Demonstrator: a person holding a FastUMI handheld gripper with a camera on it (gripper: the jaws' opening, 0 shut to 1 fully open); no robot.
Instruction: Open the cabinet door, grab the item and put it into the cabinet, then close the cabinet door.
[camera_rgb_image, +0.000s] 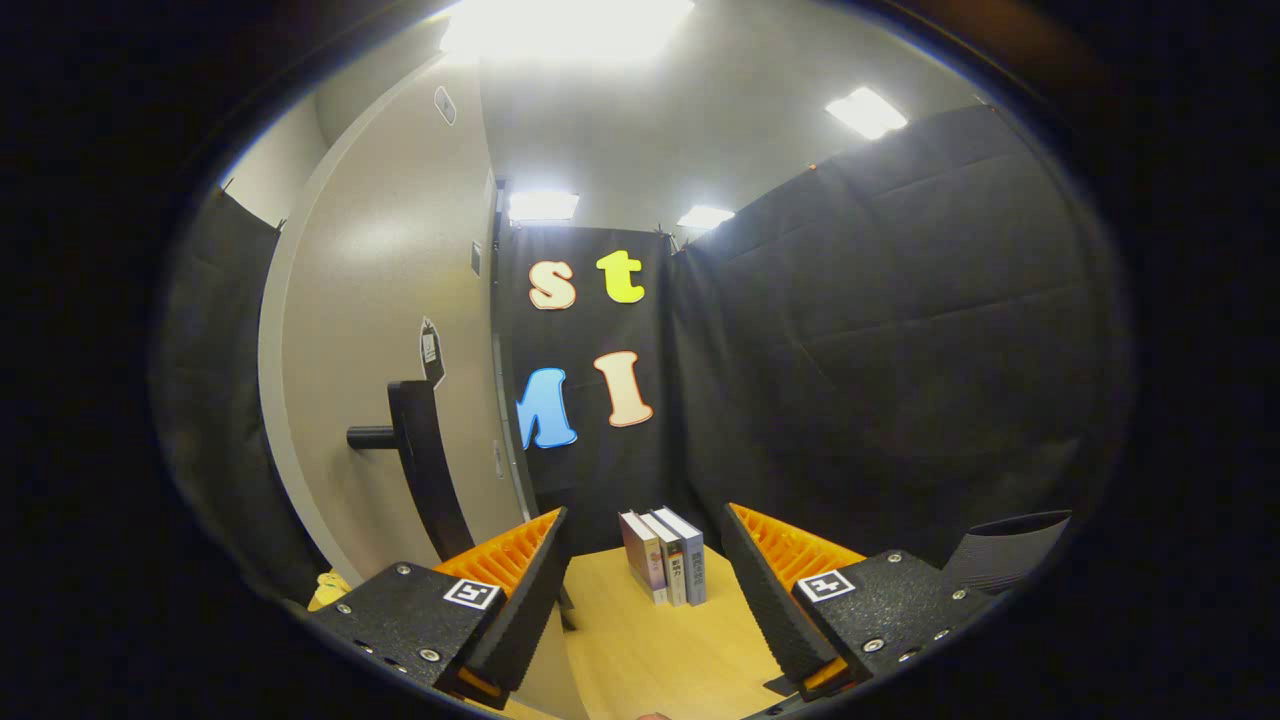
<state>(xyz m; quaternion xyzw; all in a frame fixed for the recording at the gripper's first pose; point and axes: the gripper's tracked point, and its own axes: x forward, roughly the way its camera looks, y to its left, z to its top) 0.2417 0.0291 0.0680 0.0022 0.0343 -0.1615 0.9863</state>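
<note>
Books, three slim upright volumes with pale and grey spines (664, 556), are seen standing together on the light wooden tabletop (650, 650), just ahead of the fingers at about twelve o'clock. The hand-held gripper (645, 570) is held released, its fingers spread wide with nothing between them. At about ten o'clock the beige cabinet door (380, 330) is seen, carrying a black bar handle on a round post (420, 460); whether it is open or closed cannot be told. A slip is judged possible if only one volume is pinched, since the neighbours could be toppled. The left finger could be caught on the handle during the approach. A dark ribbed object (1005, 550) lies at four o'clock.
</note>
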